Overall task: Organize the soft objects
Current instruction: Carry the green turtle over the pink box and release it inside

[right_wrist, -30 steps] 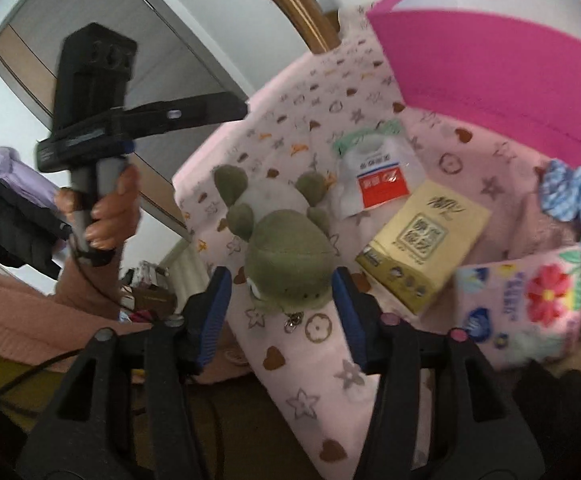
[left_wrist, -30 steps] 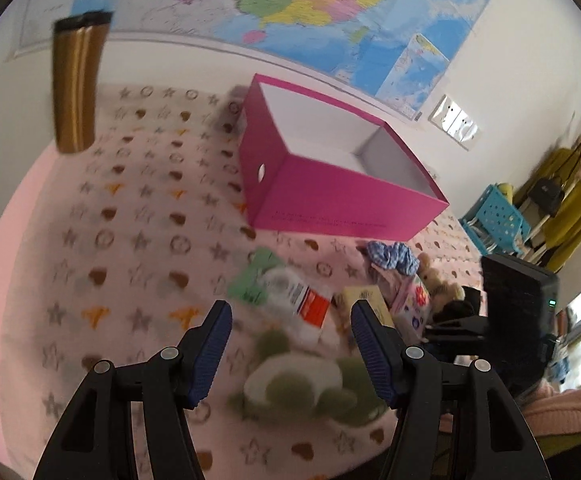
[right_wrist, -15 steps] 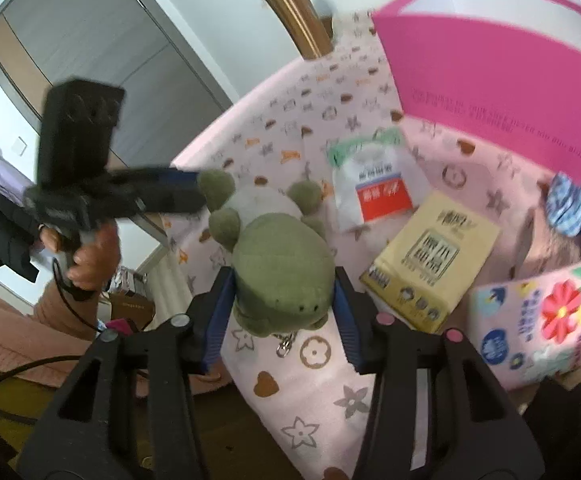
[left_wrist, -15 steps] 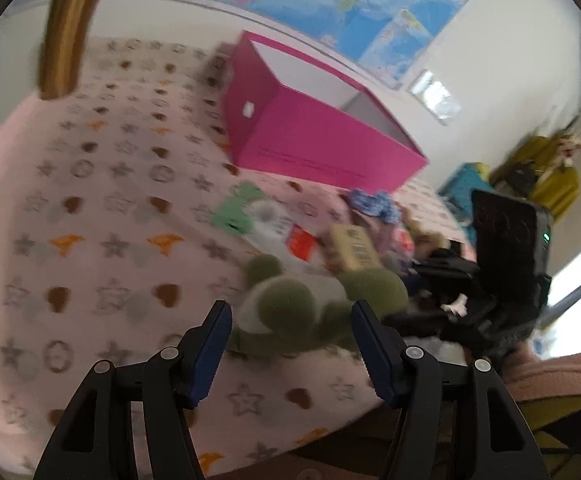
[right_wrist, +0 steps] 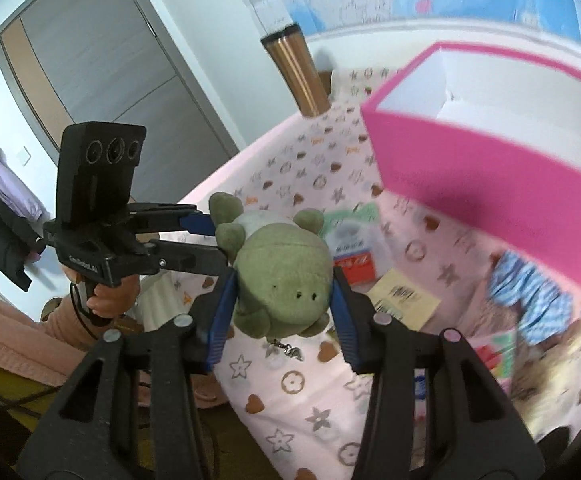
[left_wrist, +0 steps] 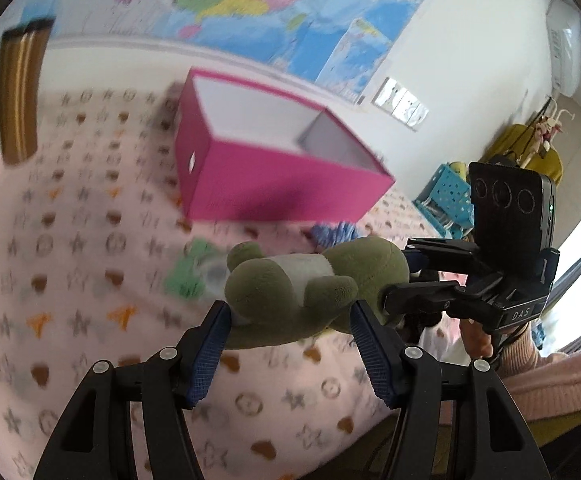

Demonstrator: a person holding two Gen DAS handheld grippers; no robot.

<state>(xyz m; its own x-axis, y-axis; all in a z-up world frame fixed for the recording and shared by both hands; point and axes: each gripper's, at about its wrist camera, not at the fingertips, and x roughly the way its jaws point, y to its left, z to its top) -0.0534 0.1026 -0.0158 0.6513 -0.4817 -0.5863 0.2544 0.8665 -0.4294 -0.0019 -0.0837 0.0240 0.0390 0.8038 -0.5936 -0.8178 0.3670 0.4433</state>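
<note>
Green plush frog (right_wrist: 282,276) lifted off the pink cloth (right_wrist: 290,408), pinched in my right gripper (right_wrist: 282,312).
My left gripper (left_wrist: 288,340) brackets its body loosely; a slack pinch could drop it short of the far pink box (right_wrist: 490,184).

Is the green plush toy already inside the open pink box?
No, the green plush toy hangs clamped in the right gripper, short of the pink box.
</note>
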